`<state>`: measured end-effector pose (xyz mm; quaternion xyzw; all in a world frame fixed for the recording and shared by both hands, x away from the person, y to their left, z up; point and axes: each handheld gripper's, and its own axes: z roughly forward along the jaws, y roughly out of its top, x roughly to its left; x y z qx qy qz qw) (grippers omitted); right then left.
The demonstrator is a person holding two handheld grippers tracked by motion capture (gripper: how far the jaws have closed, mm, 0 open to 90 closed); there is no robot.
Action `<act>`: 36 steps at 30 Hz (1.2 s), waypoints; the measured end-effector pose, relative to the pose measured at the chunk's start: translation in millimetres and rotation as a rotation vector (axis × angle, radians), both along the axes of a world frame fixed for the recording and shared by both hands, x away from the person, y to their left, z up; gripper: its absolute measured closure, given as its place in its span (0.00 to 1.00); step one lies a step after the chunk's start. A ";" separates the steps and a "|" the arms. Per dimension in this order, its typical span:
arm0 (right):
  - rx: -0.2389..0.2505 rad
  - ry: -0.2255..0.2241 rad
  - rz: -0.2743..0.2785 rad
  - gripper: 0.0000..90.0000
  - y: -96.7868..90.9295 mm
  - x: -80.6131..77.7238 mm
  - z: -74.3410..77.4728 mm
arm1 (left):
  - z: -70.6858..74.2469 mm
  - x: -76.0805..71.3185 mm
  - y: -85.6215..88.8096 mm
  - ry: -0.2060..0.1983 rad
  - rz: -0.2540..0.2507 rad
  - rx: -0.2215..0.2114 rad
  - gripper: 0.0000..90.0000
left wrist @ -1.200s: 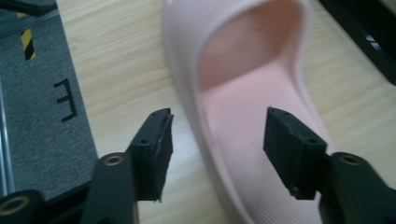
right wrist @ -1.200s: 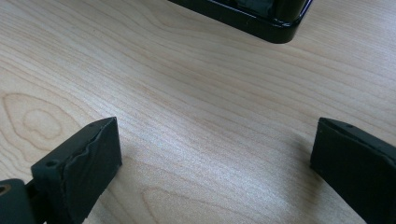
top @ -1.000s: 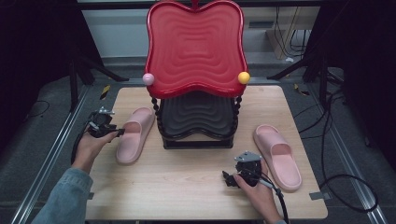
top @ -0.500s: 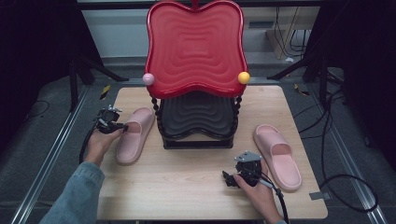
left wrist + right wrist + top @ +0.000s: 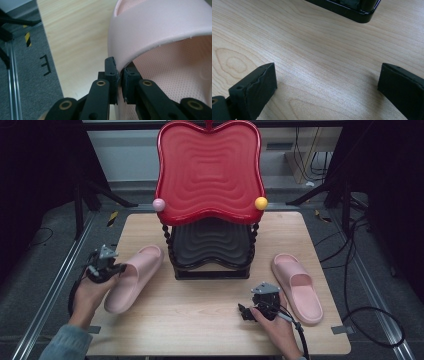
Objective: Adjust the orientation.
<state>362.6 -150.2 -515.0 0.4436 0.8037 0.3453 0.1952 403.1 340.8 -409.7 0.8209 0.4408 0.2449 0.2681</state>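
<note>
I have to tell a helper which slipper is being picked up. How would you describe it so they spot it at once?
Start at the red and black two-tier stand in the middle of the wooden table. The slipper lies left of its base, toe toward the back. Unlike the matching pink slipper on the right, the left gripper pinches its strap edge.

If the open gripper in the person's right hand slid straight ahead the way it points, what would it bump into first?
Probably the black base of the tiered rack. The right gripper has bare wooden table ahead, then that base; depth is hard to judge.
</note>
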 end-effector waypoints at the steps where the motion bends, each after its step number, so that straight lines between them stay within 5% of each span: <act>1: 0.000 0.000 0.000 0.03 0.0 -0.1 0.0 | -0.5 -11.8 -2.7 0.002 -0.017 -0.006 0.93; 6: 0.003 0.001 -0.002 0.03 0.2 -0.9 0.0 | -13.3 -53.2 -29.5 0.014 -0.117 -0.008 0.93; 8: 0.003 0.002 -0.002 0.03 0.2 -1.0 0.0 | -20.5 -58.1 -43.6 0.029 -0.149 -0.019 0.93; 17: 0.002 0.002 0.003 0.03 -0.1 -1.9 0.1 | -36.7 -48.2 -95.7 0.033 -0.209 0.032 0.93; 22: 0.000 0.002 0.007 0.03 -0.4 -1.9 0.1 | -46.6 -47.6 -99.2 0.047 -0.202 0.020 0.90; 28: 0.001 0.003 0.006 0.03 -0.3 -2.0 0.1 | -38.9 -65.3 -84.8 0.007 -0.171 -0.015 0.59; 32: 0.000 0.002 0.008 0.03 -0.4 -1.9 0.1 | -34.8 -83.4 -75.2 0.006 -0.172 -0.097 0.39; 36: -0.001 0.002 0.007 0.02 -0.4 -1.9 0.1 | -35.6 -97.4 -85.6 0.016 -0.213 -0.130 0.32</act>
